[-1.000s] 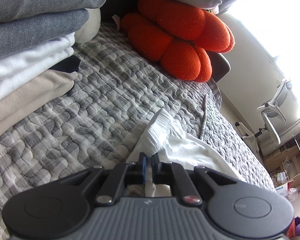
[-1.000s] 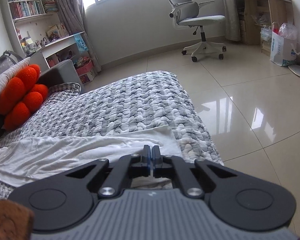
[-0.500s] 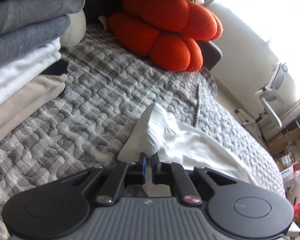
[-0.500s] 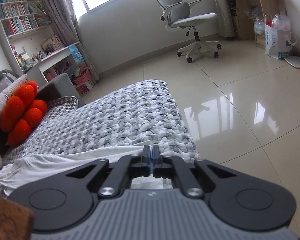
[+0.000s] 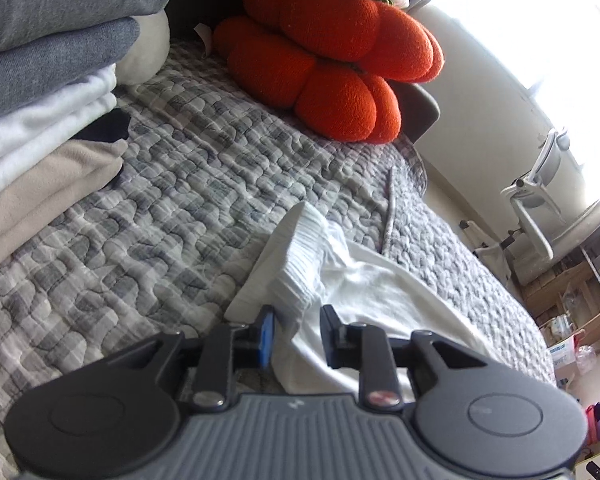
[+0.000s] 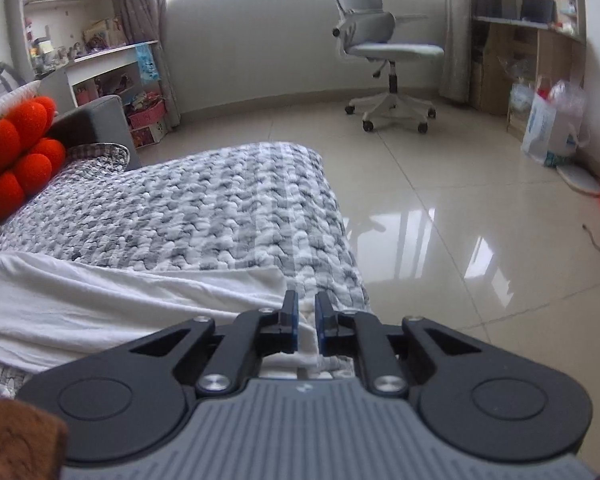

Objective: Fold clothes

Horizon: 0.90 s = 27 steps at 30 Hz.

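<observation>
White garment [image 5: 364, 292] is stretched out on the grey quilt [image 5: 172, 216], its long axis running from the ribbed end at the left gripper [image 5: 296, 330] toward the lower right of that frame. That gripper's jaws are spread apart, with cloth loose between them. In the right view, the right gripper [image 6: 306, 322] is parted a little around the other end [image 6: 100, 304] at the quilt's edge. Only the left view shows the folded stack [image 5: 48, 92] upper left; only the right shows the office chair [image 6: 384, 52] and tiled floor [image 6: 480, 216]. The orange cushion [image 5: 332, 64] shows in both.
</observation>
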Each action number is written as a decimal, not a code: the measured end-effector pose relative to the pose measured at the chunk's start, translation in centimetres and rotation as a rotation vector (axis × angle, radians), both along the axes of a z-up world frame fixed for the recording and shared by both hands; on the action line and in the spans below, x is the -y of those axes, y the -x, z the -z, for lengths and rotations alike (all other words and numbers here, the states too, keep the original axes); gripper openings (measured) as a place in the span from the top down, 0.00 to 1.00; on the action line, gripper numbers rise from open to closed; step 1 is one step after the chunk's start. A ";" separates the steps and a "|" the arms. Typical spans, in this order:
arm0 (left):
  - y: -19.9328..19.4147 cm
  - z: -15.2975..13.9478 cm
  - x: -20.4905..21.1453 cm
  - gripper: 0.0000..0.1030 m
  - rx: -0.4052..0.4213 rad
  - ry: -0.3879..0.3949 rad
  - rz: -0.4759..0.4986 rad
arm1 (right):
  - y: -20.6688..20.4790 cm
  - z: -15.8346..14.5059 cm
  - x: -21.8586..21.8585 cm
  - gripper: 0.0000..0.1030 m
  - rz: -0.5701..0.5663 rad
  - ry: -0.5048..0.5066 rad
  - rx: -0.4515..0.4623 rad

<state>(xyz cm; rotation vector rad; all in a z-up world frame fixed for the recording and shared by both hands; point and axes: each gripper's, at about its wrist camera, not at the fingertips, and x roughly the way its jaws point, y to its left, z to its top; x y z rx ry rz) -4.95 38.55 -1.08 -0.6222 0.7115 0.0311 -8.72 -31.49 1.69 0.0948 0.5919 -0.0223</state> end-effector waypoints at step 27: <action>0.4 -4.0 1.7 0.70 -0.036 0.012 -0.102 | -3.9 2.6 -28.6 0.89 -0.997 0.528 -0.120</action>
